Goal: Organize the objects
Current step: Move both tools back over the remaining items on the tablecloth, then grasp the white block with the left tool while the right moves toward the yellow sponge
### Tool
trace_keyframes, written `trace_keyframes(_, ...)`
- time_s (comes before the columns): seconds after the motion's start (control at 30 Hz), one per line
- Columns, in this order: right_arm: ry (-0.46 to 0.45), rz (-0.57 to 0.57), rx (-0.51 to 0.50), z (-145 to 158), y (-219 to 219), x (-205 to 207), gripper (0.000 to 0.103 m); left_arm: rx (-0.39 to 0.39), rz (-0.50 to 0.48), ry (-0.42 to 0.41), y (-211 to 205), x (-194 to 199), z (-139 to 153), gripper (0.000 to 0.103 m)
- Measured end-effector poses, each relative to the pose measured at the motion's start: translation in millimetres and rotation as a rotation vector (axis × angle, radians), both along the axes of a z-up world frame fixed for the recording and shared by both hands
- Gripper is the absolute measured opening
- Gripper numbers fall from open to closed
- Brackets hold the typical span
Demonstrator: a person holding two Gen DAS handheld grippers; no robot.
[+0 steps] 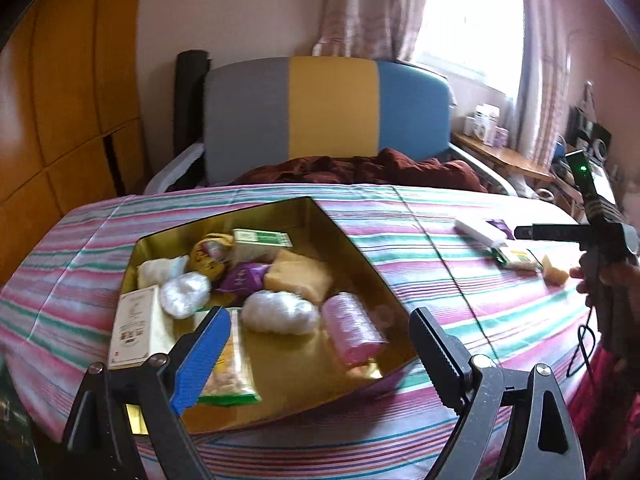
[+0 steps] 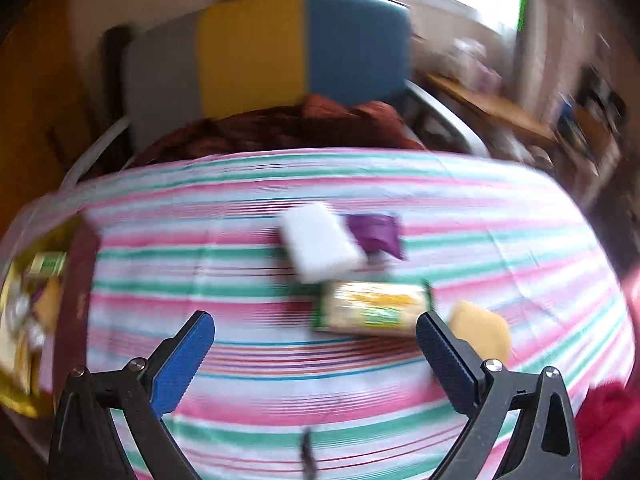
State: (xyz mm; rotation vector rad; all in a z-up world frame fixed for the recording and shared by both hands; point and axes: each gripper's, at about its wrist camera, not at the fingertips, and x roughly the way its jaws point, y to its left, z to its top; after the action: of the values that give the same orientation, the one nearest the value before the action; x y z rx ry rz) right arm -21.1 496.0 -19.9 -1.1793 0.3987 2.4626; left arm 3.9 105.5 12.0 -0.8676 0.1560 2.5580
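A gold tin (image 1: 248, 218) on the striped cloth holds several items, among them a pink roll (image 1: 352, 332), white fluffy packets (image 1: 280, 312), a purple packet (image 1: 240, 280) and a white box (image 1: 134, 328). My left gripper (image 1: 320, 316) hovers open over the tin's near side with nothing gripped; a green snack packet (image 1: 228, 376) lies under its left finger. My right gripper (image 2: 316, 344) is wide open above the cloth. Just beyond it lie a green snack packet (image 2: 376, 308), a white box (image 2: 320, 248), a purple packet (image 2: 376, 234) and a tan packet (image 2: 484, 334).
The tin's dark red outer wall (image 2: 78, 280) sits at the left edge of the right wrist view. A chair (image 1: 320, 108) with dark red cloth stands behind the table. A hand (image 1: 588, 276) holds the other tool at the right. A cluttered wooden shelf (image 1: 500, 156) is far right.
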Motion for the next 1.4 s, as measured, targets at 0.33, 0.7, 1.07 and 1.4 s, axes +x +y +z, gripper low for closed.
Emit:
trace_keyframes(0.33, 0.059, -0.213, -0.21, -9.3, 51.3, 24.8, 0.103, -0.033, -0.128, 0.013, 52.3, 5.8, 4.3, 0.092)
trace_keyframes(0.7, 0.096, -0.328, -0.325, -17.8, 78.7, 42.0, 0.103, -0.083, -0.26, -0.011, 109.8, 14.9, -9.9, 0.092)
trace_keyframes(1.07, 0.107, -0.322, -0.34, -18.3, 78.5, 42.3, 0.103, -0.134, -0.324, -0.048, 141.7, 15.8, -28.4, 0.092)
trace_keyframes(1.4, 0.153, -0.36, -0.395, -18.0, 88.4, 50.3, 0.103, -0.147, -0.362, -0.063, 168.6, 11.2, -35.7, 0.092)
